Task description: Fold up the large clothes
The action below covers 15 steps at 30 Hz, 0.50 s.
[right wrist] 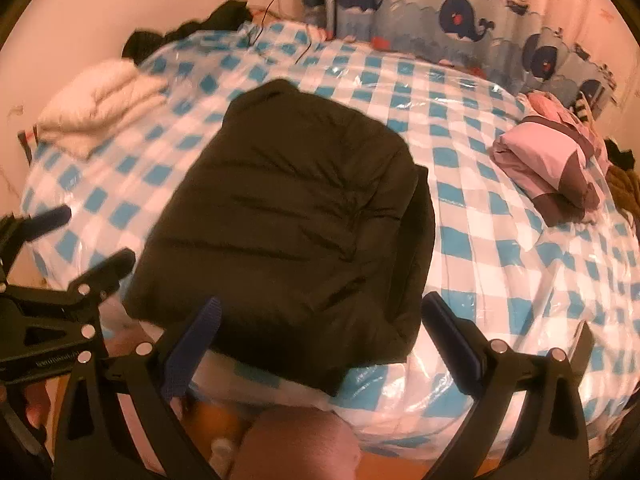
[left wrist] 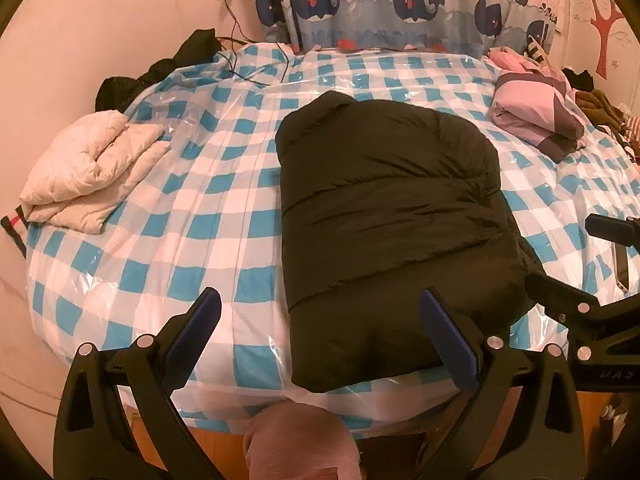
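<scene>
Both tools (left wrist: 320,336) (right wrist: 320,340) gape above folded black jacket (left wrist: 392,216).

left claw (left wrist: 320,340) spread, right claw (right wrist: 320,344) spread

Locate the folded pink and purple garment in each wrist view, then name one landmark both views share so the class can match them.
Left wrist view: the folded pink and purple garment lies upper right on the checked bed, right of the black puffer jacket.
Right wrist view: the garment lies at the right, mid-height.
Shared landmark: the whale-print curtain behind the bed.
</scene>
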Motion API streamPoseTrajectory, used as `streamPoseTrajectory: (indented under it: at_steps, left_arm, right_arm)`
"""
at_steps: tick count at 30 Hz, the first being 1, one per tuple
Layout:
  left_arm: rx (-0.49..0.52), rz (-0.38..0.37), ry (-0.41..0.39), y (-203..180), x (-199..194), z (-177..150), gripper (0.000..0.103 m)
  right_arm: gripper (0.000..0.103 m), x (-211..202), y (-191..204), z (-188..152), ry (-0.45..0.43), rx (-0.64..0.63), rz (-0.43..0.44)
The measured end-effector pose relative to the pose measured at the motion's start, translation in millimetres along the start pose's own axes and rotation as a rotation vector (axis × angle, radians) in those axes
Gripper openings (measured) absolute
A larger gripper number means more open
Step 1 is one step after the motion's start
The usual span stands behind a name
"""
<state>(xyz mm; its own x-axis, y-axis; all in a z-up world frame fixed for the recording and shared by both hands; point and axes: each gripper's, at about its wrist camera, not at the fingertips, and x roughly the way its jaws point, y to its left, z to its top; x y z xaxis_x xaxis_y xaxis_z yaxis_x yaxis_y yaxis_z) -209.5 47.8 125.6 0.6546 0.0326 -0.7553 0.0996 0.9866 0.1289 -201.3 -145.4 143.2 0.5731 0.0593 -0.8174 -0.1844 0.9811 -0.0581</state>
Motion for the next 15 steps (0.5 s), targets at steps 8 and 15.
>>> streamPoseTrajectory:
  at_steps: [8,15]
  left_arm:
    - [-0.021,-0.006,0.023,7,7,-2,0.095]
    - [-0.02,-0.004,0.023,6,7,-2,0.095]
  right_arm:
    - [0.096,7,7,4,0.045,-0.046,-0.007]
    - [0.096,12,12,3,0.057,-0.057,0.006]
